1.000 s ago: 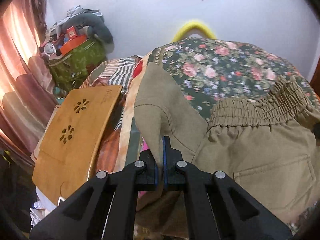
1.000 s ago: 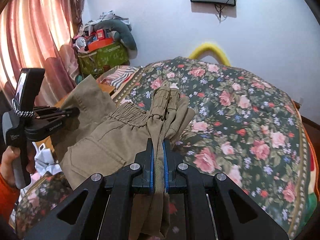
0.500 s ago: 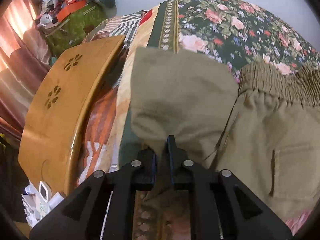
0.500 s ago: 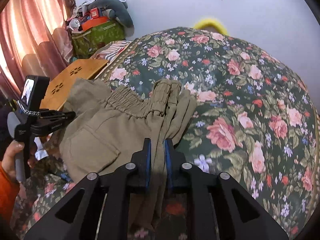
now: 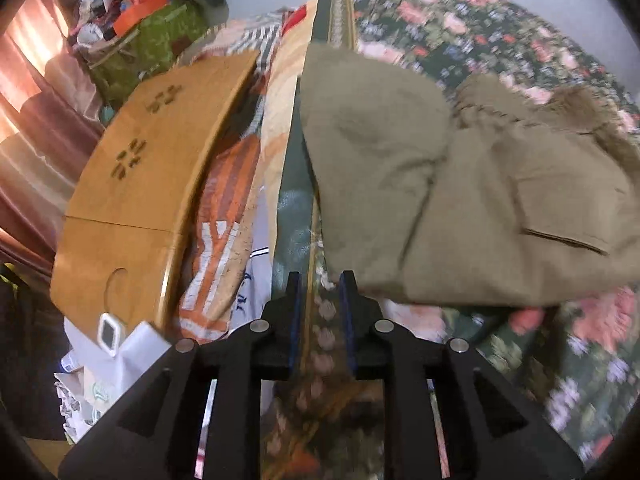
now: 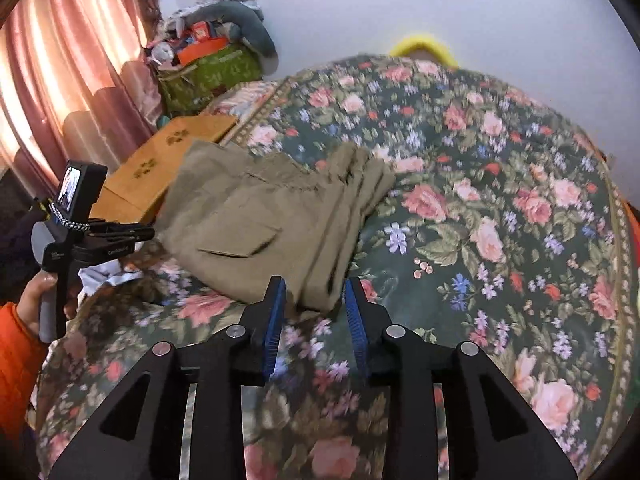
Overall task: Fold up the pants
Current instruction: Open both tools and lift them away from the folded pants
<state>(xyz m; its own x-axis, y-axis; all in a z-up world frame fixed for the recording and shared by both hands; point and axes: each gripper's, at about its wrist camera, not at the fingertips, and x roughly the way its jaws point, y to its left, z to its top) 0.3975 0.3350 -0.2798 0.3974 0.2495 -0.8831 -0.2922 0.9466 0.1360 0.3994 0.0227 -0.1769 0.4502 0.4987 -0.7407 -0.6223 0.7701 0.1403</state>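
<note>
One pair of khaki pants (image 6: 256, 220) lies folded into a thick bundle on the flowered bedspread (image 6: 500, 200), near the bed's left edge as the right wrist view shows it; a flapped pocket faces up, and the gathered waistband end points toward the wall; from the left wrist view the same pants (image 5: 460, 200) fill the upper right, with one rounded fold lapping toward the bedspread's border stripe. The right gripper (image 6: 314, 300) has just been opening; its blue-lined jaws stand apart at the near edge of the bundle, the cloth's lower corner showing in the gap but pressed by neither pad. The left gripper (image 5: 320, 296) has likewise just been opening; its jaws stand a little apart just beside the bundle's near-left corner, with only the border stripe seen between them. A hand (image 6: 40, 300) in an orange sleeve (image 6: 16, 360) holds the left gripper's handle at the bed's left side. Beyond the bed edge stands a wooden lap table (image 5: 140, 184); a green bag (image 6: 208, 76) heaped with clutter sits by the pink curtain (image 6: 60, 80).
</note>
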